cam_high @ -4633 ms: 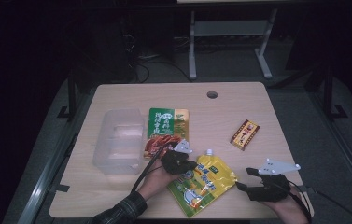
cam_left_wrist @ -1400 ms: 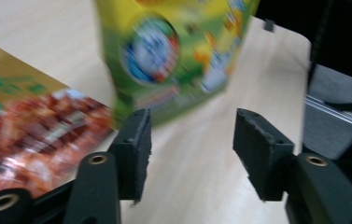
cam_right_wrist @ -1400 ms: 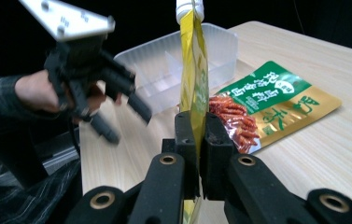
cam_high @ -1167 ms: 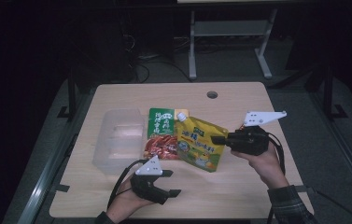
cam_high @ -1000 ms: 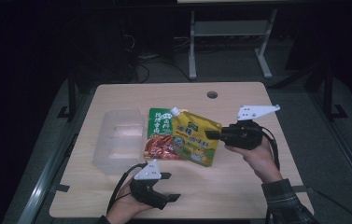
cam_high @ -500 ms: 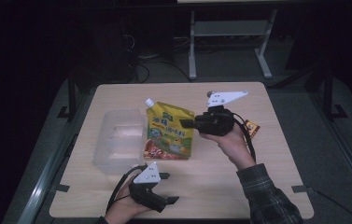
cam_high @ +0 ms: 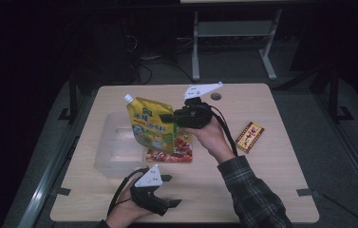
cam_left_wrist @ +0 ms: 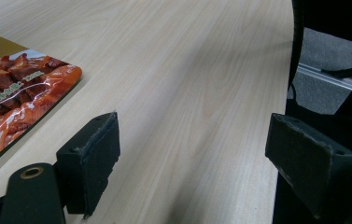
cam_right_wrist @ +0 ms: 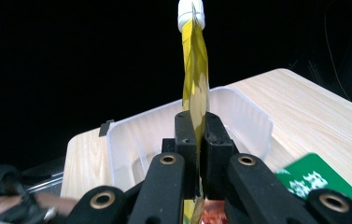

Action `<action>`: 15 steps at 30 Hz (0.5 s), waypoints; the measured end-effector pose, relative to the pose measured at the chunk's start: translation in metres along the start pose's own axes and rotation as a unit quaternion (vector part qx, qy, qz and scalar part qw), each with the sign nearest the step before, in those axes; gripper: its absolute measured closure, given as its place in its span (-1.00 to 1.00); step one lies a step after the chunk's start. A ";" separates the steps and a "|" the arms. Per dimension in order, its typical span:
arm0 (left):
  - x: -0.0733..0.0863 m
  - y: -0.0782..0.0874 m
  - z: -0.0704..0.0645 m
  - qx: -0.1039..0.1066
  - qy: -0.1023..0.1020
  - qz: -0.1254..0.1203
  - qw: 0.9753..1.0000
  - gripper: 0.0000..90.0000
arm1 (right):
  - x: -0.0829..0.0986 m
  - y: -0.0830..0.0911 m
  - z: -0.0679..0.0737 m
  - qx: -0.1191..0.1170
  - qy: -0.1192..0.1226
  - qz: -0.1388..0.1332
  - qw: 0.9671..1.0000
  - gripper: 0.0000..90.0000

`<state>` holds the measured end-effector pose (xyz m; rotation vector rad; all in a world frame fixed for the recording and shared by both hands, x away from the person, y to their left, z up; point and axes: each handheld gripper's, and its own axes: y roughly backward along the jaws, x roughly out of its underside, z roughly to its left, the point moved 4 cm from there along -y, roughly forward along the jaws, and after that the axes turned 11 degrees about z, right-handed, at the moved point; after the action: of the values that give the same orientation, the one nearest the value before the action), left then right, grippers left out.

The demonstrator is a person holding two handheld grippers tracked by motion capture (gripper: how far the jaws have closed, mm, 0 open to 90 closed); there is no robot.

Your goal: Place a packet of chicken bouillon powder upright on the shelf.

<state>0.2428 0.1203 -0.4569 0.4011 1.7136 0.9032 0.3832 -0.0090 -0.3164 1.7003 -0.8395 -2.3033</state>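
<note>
A yellow spouted pouch (cam_high: 152, 124) with a white cap hangs upright in the air, and my right gripper (cam_high: 171, 117) is shut on its right edge. In the right gripper view the pouch (cam_right_wrist: 194, 70) stands edge-on between the closed jaws, above the clear plastic tray (cam_right_wrist: 141, 140). The tray (cam_high: 115, 151) sits at the table's left. A red and green snack packet (cam_high: 173, 149) lies flat under the pouch, also seen as a snack packet (cam_left_wrist: 10, 98) from the left. My left gripper (cam_high: 171, 192) rests open near the table's front edge, nothing between its pads (cam_left_wrist: 94, 158).
A small red and yellow box (cam_high: 249, 136) lies at the right of the table. A round cable hole (cam_high: 216, 96) is at the back edge. Metal frame legs (cam_high: 195, 42) stand on the floor beyond the table.
My right gripper has carried the yellow pouch up and to the left, from over the packet toward the tray. The left gripper has stayed at the front edge.
</note>
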 end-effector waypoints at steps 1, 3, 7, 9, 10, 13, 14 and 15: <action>0.000 -0.001 0.000 0.000 0.001 0.000 1.000 -0.61 | -0.005 -0.009 0.001 -0.005 0.000 0.001 1.000 0.94; 0.000 -0.001 0.000 0.000 0.000 0.000 1.000 -0.61 | -0.008 -0.013 0.001 -0.007 0.001 0.002 1.000 0.93; 0.001 -0.003 0.000 -0.001 0.004 0.007 1.000 -0.61 | -0.018 -0.032 0.004 -0.012 0.002 0.001 1.000 0.93; 0.002 -0.003 0.002 -0.004 -0.003 0.014 1.000 -0.61 | -0.023 -0.043 0.007 -0.018 0.005 -0.001 1.000 0.94; 0.002 -0.003 0.002 -0.003 -0.001 0.013 1.000 -0.61 | -0.025 -0.047 0.008 -0.022 0.003 -0.002 1.000 0.93; 0.002 -0.003 0.002 -0.005 0.003 0.013 1.000 -0.62 | -0.031 -0.058 0.010 -0.024 0.005 -0.005 1.000 0.93; 0.002 -0.003 0.002 -0.004 0.003 0.013 1.000 -0.62 | -0.032 -0.061 0.011 -0.029 0.003 -0.006 1.000 0.93; 0.002 -0.003 0.002 -0.004 0.003 0.014 1.000 -0.62 | -0.034 -0.067 0.013 -0.032 0.003 -0.006 0.999 0.94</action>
<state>0.2443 0.1203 -0.4612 0.4177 1.7129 0.9314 0.3963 0.0653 -0.3208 1.6902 -0.7471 -2.3052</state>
